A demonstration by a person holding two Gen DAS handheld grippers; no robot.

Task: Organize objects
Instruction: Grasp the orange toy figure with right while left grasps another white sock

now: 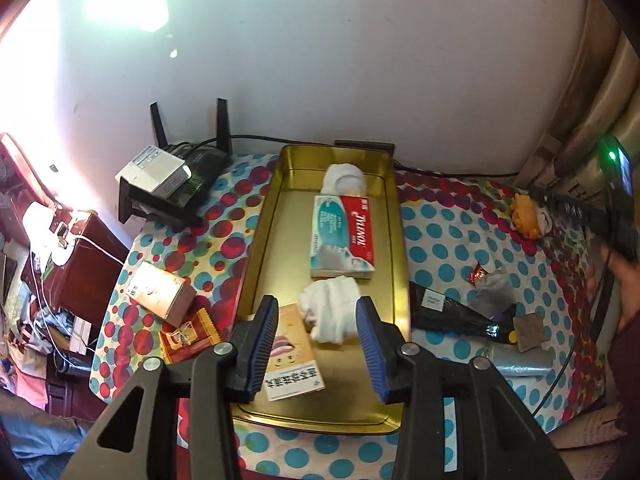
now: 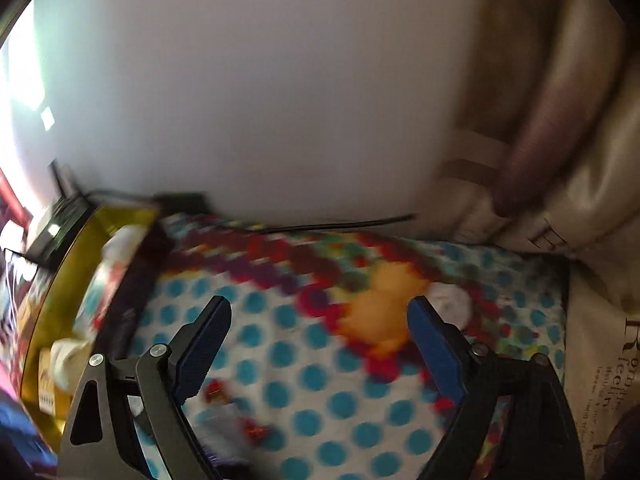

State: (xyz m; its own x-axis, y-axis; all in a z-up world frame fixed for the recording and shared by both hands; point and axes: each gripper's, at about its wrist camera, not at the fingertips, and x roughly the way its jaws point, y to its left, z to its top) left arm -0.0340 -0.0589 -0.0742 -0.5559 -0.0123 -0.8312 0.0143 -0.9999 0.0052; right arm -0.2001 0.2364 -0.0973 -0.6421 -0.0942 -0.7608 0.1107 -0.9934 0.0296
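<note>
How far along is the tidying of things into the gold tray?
Partly done. The gold tray already holds a Tylenol box, two white cloth bundles and a small card box. Both grippers are open and empty: the left gripper is over the tray, the right gripper near an orange toy. A tan box and black pouch remain outside.

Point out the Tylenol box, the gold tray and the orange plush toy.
Tylenol box [image 1: 343, 236], left wrist view, middle of printed top face.
gold tray [image 1: 256, 240], left wrist view, left wall.
orange plush toy [image 2: 380, 316], right wrist view, blurred orange body.
</note>
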